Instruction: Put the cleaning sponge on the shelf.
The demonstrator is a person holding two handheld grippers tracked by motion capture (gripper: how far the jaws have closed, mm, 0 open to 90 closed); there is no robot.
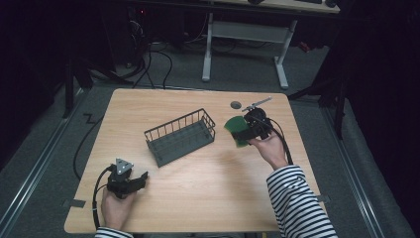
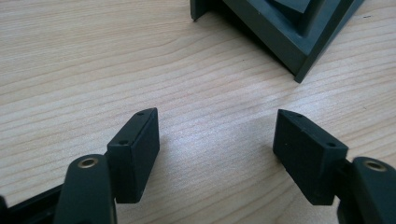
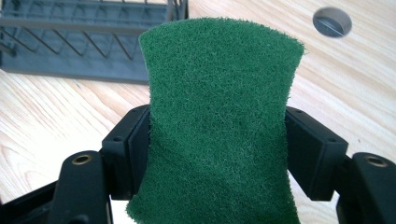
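A green scouring pad (image 3: 219, 121) is squeezed between the jaws of my right gripper (image 3: 217, 154), which is shut on it. In the high view that pad (image 1: 235, 130) is held just above the table, right of the dark wire basket (image 1: 181, 136), with the right gripper (image 1: 246, 133) behind it. The basket (image 3: 79, 42) lies ahead and to the left in the right gripper view. My left gripper (image 1: 140, 177) rests near the table's front left, open, with bare wood between its fingers (image 2: 135, 151). A corner of the basket's base (image 2: 289, 37) lies ahead of it.
The wooden table (image 1: 198, 198) has a round grey cable hole (image 1: 236, 104) near its far right edge, also seen as a hole (image 3: 332, 21) in the right gripper view. A cable (image 1: 285, 144) trails from the right gripper. A white desk frame (image 1: 245, 44) stands beyond the table.
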